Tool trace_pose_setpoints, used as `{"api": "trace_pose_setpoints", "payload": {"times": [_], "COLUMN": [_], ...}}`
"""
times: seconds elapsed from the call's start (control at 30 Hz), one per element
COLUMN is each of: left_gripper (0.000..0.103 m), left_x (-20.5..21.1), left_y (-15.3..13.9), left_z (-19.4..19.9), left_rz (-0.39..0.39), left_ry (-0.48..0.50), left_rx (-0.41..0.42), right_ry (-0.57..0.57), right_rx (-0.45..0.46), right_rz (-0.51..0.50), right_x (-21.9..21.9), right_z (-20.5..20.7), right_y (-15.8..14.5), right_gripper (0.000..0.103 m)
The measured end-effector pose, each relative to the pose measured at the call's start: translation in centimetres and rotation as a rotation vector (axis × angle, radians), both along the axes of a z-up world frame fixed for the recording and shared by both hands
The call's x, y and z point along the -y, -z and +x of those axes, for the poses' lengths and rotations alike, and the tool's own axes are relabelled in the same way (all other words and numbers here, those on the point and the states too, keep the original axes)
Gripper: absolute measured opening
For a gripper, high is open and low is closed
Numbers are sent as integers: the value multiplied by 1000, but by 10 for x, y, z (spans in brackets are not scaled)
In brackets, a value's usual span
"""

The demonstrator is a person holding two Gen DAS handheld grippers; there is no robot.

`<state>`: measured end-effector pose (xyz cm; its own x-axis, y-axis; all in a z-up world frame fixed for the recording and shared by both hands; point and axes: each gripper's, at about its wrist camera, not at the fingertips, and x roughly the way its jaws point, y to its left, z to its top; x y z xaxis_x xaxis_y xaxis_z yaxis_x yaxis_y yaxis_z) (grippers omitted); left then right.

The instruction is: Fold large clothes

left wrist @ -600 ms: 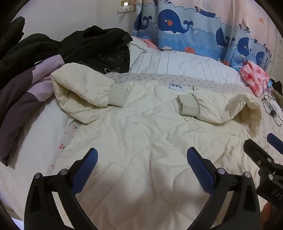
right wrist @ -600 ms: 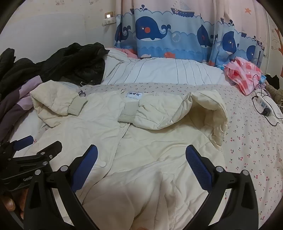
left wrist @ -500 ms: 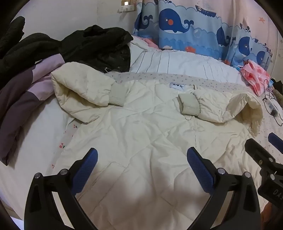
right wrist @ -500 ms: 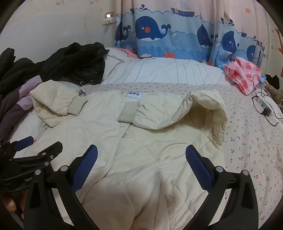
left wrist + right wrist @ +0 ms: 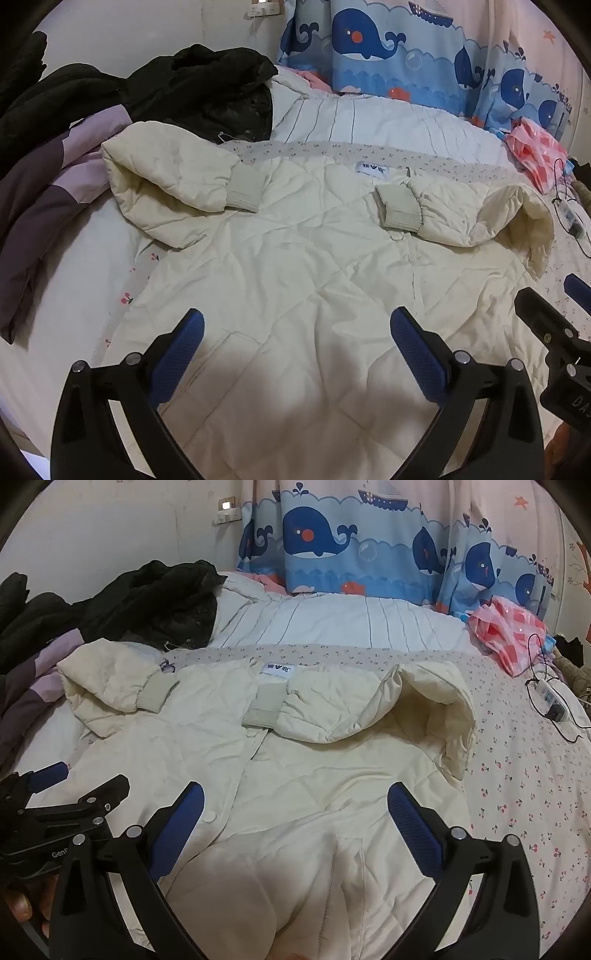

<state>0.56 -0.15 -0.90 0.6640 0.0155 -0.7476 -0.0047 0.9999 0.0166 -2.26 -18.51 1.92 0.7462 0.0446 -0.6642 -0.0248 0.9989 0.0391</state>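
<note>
A cream quilted jacket lies spread flat on the bed, collar label at the far side, both sleeves folded in over the chest with ribbed cuffs near the middle. It also fills the right wrist view. My left gripper is open and empty above the jacket's lower left part. My right gripper is open and empty above the lower right part. Each gripper shows at the edge of the other's view.
Black and purple coats are piled at the far left. A striped white duvet and whale curtain lie behind. A pink bag and a charger with cable sit at the right on the cherry-print sheet.
Both grippers have hardly moved; the left view has shifted very slightly. The jacket lies as before.
</note>
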Motion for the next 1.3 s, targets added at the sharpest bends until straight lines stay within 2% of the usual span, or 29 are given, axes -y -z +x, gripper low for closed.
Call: {"api": "trace_pose_setpoints", "payload": {"times": [0.93,1.1,1.3], "left_gripper": [97,97,97], "left_x": [8,10,6], "left_y": [5,0,-2], "left_z": [-1,-3,-1], "left_rz": [13,-19,-36], "left_ry": [27,57,37], "left_rx": [0,27,27], "right_ry": [-4,-18,-28], "right_rx": [-16,-14,-9], "right_rz": [-2,18,31], "right_x": [0,-1,-1], "right_z": [2,0,0], "right_y": [1,4,1], "right_gripper": [96,96,96]}}
